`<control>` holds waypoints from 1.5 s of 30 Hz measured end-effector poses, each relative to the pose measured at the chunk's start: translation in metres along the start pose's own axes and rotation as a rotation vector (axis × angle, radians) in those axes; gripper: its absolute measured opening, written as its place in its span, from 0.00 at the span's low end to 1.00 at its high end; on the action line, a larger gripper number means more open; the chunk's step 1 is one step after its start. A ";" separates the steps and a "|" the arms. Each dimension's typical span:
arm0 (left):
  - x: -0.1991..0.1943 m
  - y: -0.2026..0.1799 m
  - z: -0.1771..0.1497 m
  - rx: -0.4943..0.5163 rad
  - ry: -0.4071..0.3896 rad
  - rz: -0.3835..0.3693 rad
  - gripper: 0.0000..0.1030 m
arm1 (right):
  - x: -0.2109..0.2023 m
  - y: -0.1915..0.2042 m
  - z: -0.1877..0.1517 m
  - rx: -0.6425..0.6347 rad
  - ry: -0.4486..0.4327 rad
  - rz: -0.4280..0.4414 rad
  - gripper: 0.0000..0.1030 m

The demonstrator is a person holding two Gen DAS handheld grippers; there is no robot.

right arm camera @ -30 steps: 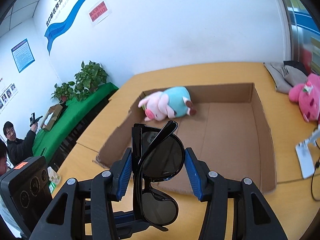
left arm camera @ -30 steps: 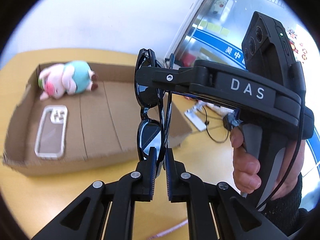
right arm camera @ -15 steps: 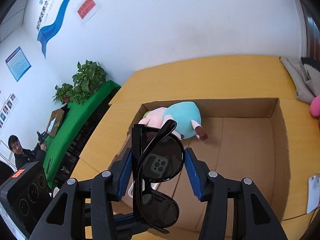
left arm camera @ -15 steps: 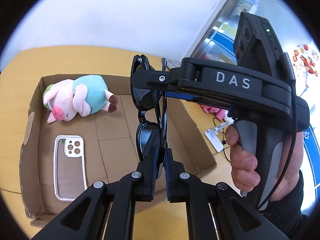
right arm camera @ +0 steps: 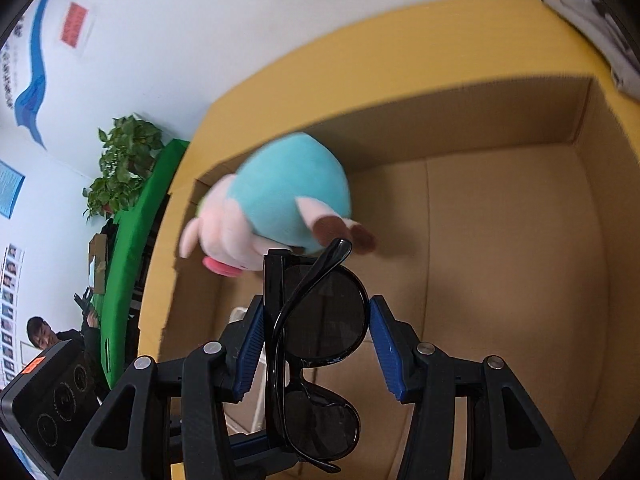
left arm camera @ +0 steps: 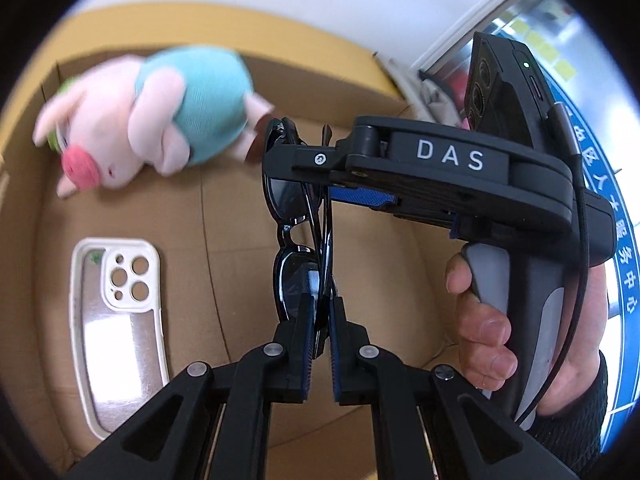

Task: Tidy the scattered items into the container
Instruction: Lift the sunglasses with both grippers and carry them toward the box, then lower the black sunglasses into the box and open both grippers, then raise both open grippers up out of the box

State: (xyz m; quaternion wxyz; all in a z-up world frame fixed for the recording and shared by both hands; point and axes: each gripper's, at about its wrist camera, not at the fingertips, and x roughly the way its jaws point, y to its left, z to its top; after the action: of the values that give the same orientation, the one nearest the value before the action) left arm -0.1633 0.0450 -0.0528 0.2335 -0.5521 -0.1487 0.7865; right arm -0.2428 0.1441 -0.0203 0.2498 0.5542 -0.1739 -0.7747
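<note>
White wall and a yellow tabletop (right arm camera: 320, 64) frame the cardboard box (right arm camera: 500, 128). Over the box floor, the left gripper (left arm camera: 320, 320) is clamped tight on folded black sunglasses (left arm camera: 298, 216). The right gripper (right arm camera: 316, 344) stands half spread around the upper lens, its blue pads seemingly just clear. Inside the box lie a plush pig (left arm camera: 160, 116) by the far wall and a phone case (left arm camera: 116, 320) nearer.
</note>
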 end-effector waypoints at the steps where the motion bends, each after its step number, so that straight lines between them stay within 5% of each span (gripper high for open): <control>1: 0.005 0.004 0.001 -0.014 0.015 -0.003 0.06 | 0.007 -0.005 0.000 0.013 0.013 0.001 0.53; 12: 0.037 0.029 0.005 -0.103 0.124 0.007 0.06 | 0.052 -0.028 0.003 0.071 0.074 -0.020 0.53; 24: 0.038 0.027 -0.003 -0.075 0.126 0.064 0.09 | 0.054 -0.023 0.005 0.055 0.058 -0.048 0.56; 28: 0.019 0.016 -0.011 -0.043 0.044 0.110 0.18 | 0.036 -0.021 0.003 0.042 0.016 -0.074 0.76; 33: -0.035 -0.011 -0.034 0.024 -0.176 0.230 0.50 | -0.011 0.004 -0.015 -0.067 -0.077 -0.112 0.93; 38: -0.085 -0.050 -0.082 0.081 -0.407 0.319 0.75 | -0.071 0.029 -0.075 -0.212 -0.236 -0.232 1.00; 40: -0.099 -0.060 -0.107 0.094 -0.482 0.339 0.76 | -0.089 0.036 -0.101 -0.267 -0.283 -0.301 1.00; 45: -0.123 -0.051 -0.109 0.070 -0.551 0.370 0.76 | -0.122 0.044 -0.149 -0.326 -0.373 -0.391 1.00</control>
State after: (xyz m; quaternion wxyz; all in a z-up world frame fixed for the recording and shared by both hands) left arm -0.0159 0.0200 0.0321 0.0566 -0.3280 -0.0763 0.9399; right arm -0.0613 0.1802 0.0496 0.1456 0.3780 0.0196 -0.9141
